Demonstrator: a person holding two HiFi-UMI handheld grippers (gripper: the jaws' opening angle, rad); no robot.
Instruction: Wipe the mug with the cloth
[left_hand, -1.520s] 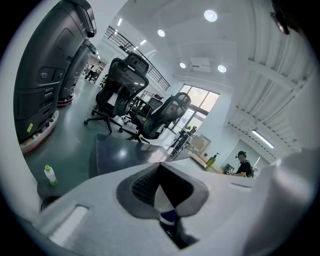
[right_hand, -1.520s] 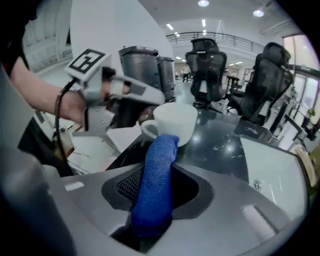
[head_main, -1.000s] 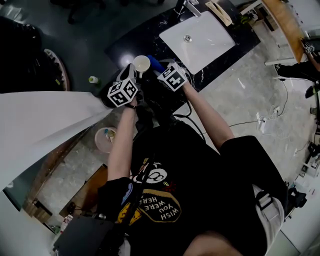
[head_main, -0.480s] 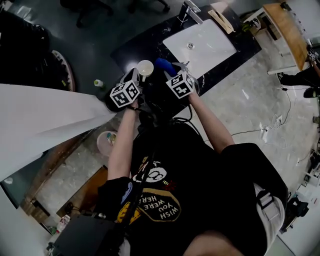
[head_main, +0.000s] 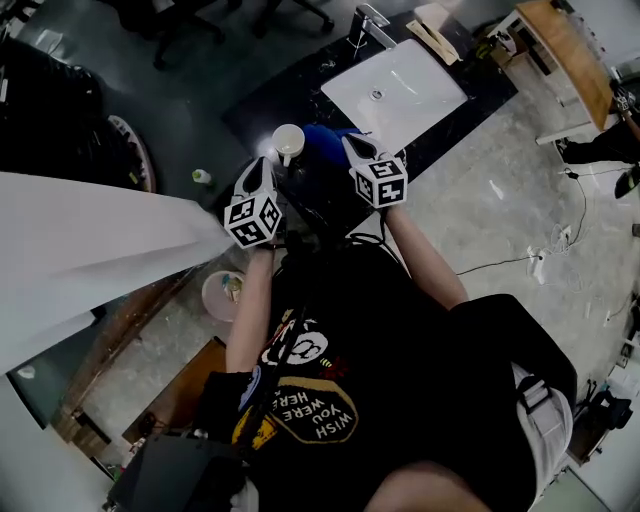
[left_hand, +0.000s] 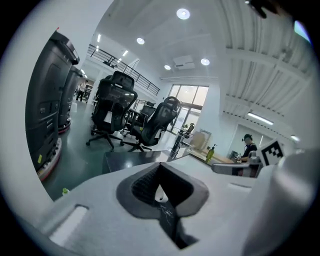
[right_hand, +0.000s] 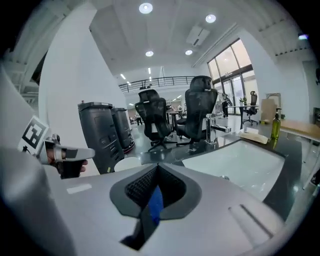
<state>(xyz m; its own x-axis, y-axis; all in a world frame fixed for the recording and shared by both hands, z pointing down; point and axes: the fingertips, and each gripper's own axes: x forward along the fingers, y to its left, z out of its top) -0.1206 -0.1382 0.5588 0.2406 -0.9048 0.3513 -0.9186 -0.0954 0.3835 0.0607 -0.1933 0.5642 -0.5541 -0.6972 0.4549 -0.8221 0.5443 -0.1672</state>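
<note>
In the head view a white mug (head_main: 288, 142) stands at the tip of my left gripper (head_main: 263, 172). A blue cloth (head_main: 325, 140) lies bunched just right of the mug, over the black counter (head_main: 265, 95). My right gripper (head_main: 356, 147) is shut on the cloth's right side. A blue strip of cloth (right_hand: 154, 204) shows between the jaws of the right gripper (right_hand: 157, 170) in its own view, and the mug's rim (right_hand: 126, 163) lies beyond them. The left gripper (left_hand: 160, 167) is shut, with a bit of white mug (left_hand: 159, 194) in the gap.
A white sink basin (head_main: 400, 85) with a faucet (head_main: 370, 25) sits in the counter beyond the grippers. A soap bottle (right_hand: 275, 125) stands past the basin. Office chairs (left_hand: 117, 107) and a small green bottle (head_main: 201, 177) are on the floor; a white sheet (head_main: 90, 250) is at left.
Both grippers have drawn back toward the person and moved apart. The right one has shifted right, and more of the blue cloth shows beside the mug.
</note>
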